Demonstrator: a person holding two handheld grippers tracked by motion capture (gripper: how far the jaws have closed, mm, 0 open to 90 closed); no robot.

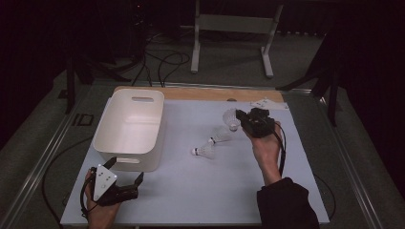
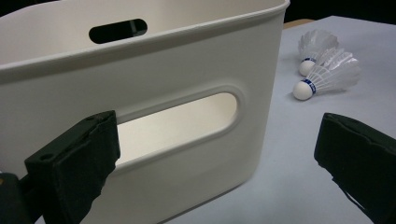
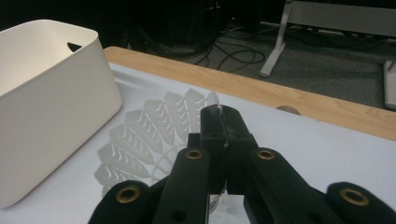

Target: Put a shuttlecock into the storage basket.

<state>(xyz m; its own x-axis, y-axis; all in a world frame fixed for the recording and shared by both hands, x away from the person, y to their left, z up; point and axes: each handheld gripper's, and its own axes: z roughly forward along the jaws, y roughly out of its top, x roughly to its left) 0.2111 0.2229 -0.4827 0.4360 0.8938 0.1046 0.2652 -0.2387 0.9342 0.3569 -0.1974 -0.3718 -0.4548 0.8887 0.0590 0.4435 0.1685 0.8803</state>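
Plainly, right tool [image 3: 223, 126] clamps a shuttlecock [image 3: 144, 135]; left tool [image 2: 215, 154] gapes; no readable writing.

We find no writing to read anywhere here: no word, number or brand that we can make out. The nearest thing to a mark is the blue band round the cork of each shuttlecock [image 2: 327, 77] lying toward the middle of the worktop [image 1: 191, 191], and if it carries print, it is too small for us to tell. The white bin [image 2: 154, 93] at the worktop's left edge shows us plain walls.
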